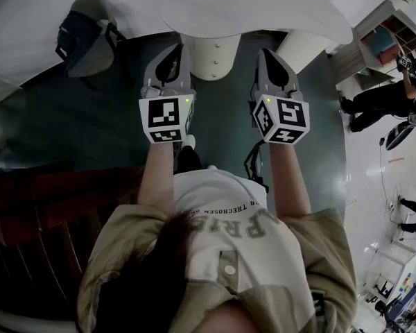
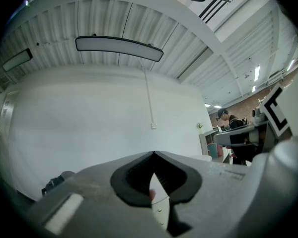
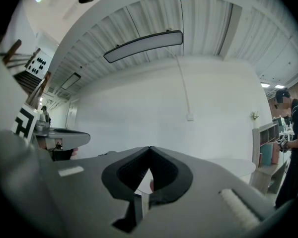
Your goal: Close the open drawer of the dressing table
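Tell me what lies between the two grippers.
In the head view, the round table's white pedestal shows between the tips of the left gripper and right gripper; lower in the picture, only dark floor.

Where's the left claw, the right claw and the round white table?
left claw (image 1: 177, 47), head view, on its closed tip.
right claw (image 1: 263, 51), head view, on its closed tip.
round white table (image 1: 263, 9), head view, on its bare top.

A chair (image 1: 97, 53) stands left of the table (image 1: 263, 5), a shelf (image 1: 394, 35) right.
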`<state>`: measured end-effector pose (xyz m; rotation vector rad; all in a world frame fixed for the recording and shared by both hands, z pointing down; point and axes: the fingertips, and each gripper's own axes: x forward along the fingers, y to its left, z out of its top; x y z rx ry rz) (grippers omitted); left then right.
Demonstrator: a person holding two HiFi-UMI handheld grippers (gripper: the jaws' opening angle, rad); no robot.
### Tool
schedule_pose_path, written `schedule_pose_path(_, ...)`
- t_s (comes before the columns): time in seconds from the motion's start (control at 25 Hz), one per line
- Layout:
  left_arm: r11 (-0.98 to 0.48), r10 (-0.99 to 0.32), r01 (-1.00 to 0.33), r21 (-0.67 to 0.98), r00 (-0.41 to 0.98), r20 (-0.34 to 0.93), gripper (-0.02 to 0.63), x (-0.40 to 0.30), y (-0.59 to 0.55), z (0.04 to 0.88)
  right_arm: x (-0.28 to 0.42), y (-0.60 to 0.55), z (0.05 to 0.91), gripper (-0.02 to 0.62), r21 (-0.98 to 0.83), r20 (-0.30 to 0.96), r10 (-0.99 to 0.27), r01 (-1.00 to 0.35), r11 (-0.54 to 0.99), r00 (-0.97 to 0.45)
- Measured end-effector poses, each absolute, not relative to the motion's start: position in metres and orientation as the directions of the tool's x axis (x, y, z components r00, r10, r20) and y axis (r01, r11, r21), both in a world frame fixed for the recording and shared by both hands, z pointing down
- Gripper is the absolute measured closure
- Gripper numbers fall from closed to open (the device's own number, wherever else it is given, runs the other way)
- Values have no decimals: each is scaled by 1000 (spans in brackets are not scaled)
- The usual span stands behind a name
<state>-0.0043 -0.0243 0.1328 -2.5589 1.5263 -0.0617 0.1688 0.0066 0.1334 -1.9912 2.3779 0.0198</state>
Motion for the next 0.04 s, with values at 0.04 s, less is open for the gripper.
schedule_pose_path(0.04, -466, -877, -870, -159, 478, -46, 598, -3, -24, 132, 170, 6, 133, 594, -15, -39, -984, -984, 175, -174)
